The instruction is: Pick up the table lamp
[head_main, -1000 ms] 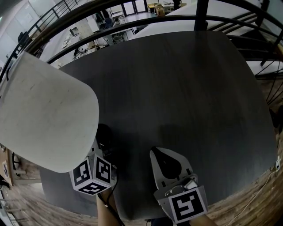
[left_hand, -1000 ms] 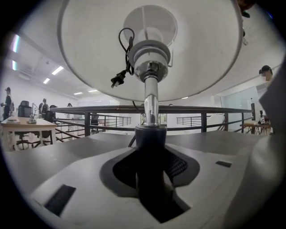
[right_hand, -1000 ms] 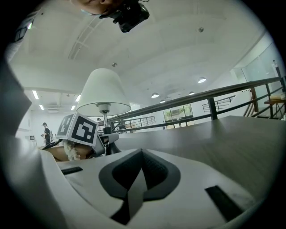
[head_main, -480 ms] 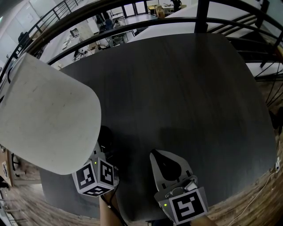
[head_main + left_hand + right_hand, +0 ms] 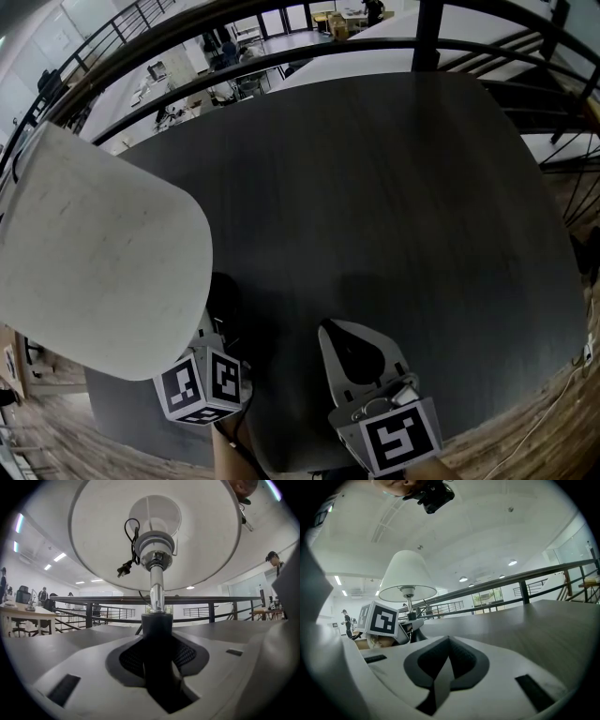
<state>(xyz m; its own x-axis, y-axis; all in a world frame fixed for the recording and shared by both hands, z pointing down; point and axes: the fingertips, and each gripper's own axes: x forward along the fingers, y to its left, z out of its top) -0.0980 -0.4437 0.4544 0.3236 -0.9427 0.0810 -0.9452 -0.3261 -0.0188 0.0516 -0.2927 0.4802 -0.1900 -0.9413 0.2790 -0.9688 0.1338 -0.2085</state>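
Left tool (image 5: 157,641) is clamped on the dark lower stem of the table lamp (image 5: 94,253), whose white shade leans out at 9 o'clock over the desk (image 5: 403,187). Right tool (image 5: 449,641) waits at 6 o'clock with its jaws together, gripping nothing.

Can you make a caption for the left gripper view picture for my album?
Left tongs clamp the table lamp low down, its white shade looming overhead.
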